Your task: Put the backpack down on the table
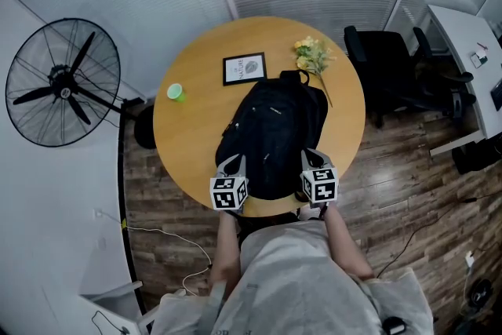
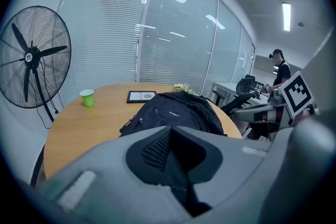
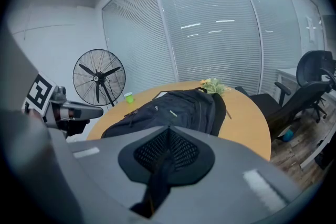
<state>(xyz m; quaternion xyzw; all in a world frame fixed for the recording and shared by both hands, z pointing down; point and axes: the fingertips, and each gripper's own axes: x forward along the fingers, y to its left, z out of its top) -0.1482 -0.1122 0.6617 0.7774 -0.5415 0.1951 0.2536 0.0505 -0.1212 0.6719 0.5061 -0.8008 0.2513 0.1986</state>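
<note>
- Round wooden table (image 1: pixel 188 129) fills the middle of the head view, in an office walled with glass and blinds. The backpack (image 1: pixel 271 133) lies flat at its centre, bottom end close to the near rim.
- Left gripper (image 1: pixel 234 165), at the bag's lower left, is clenched on the left strap (image 2: pixel 195 204), which runs dark between its pads.
- Right gripper (image 1: pixel 312 161), at the bag's lower right, is clamped the same way on the right strap (image 3: pixel 153 190).
- The bag seems to rest fully on the table, so the step in hand is probably letting go. Both jaws should open together and draw straight back toward the lower edge, so the straps fall slack and do not drag the bag over the rim.
- Far left, a fan (image 1: pixel 63 82) stands on the floor, well apart.
- A green cup (image 1: pixel 175 92) sits at the table's upper left, clear of the bag.
- A picture frame (image 1: pixel 245 67) lies just above the bag, and flowers (image 1: pixel 312 55) lie near its top handle.
- An office chair (image 1: pixel 384 63) and a desk (image 1: pixel 463 51) stand at the right. None of these blocks the pull-back.
</note>
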